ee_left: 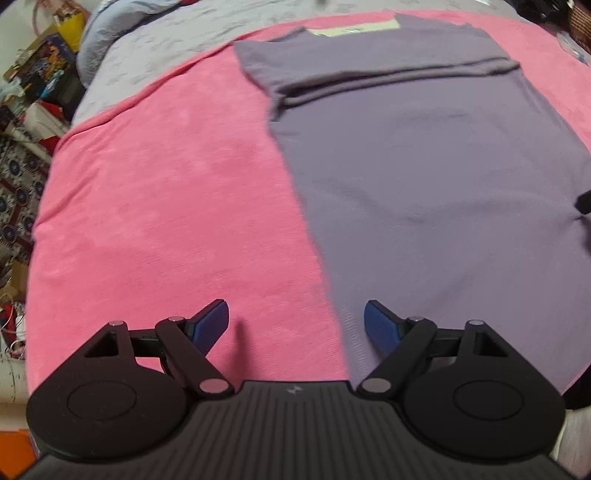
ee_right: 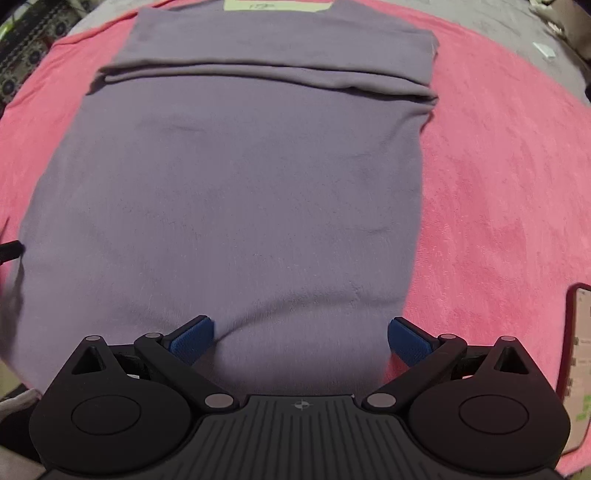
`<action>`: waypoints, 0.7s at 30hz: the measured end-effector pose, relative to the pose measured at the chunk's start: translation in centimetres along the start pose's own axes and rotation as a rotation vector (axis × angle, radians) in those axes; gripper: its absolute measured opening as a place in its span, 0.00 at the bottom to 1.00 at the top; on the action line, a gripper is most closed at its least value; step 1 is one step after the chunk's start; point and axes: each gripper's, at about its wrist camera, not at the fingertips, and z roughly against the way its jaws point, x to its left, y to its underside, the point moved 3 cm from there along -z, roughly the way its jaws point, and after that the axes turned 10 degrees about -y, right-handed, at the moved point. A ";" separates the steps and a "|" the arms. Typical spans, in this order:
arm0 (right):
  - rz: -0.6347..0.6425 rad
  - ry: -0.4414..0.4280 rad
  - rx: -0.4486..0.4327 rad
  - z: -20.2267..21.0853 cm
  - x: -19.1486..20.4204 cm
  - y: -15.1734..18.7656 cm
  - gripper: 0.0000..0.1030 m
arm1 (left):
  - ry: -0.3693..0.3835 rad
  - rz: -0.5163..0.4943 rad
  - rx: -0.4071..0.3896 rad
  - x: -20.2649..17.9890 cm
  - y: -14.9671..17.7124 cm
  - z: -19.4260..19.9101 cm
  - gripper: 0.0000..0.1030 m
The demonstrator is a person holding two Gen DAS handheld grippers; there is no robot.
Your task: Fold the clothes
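Observation:
A purple garment (ee_left: 424, 177) lies flat on a pink blanket (ee_left: 166, 192), its far part folded over into a band. A pale label (ee_left: 354, 27) shows at its far edge. My left gripper (ee_left: 295, 321) hovers open over the garment's near left edge, nothing between its blue pads. In the right wrist view the same garment (ee_right: 240, 192) fills the middle. My right gripper (ee_right: 301, 336) stands open above the garment's near hem, its blue pads apart and gripping nothing. A dark tip of the other gripper (ee_right: 11, 249) shows at the left edge.
The pink blanket (ee_right: 498, 184) covers a bed with grey bedding (ee_left: 166, 48) behind it. Boxes and clutter (ee_left: 44, 74) stand at the far left beside a patterned rug (ee_left: 18, 192). A red-cased phone (ee_right: 576, 365) lies on the blanket at the right.

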 end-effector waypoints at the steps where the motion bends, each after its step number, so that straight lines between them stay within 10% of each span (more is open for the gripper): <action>1: 0.014 0.005 -0.016 0.5 0.2 -0.3 0.98 | -0.008 0.012 -0.013 0.7 -0.4 0.2 0.80; 10: 0.207 0.063 -0.262 1.6 2.5 -11.0 0.98 | -0.029 0.042 -0.217 1.9 -10.4 -1.9 0.80; 14: 0.198 0.042 -0.243 -1.4 2.3 -15.8 0.99 | -0.009 0.029 -0.236 -0.4 -14.4 -4.4 0.80; 21: 0.168 0.024 -0.133 -4.5 1.7 -11.6 1.00 | 0.027 0.048 -0.119 -3.5 -10.1 -6.9 0.78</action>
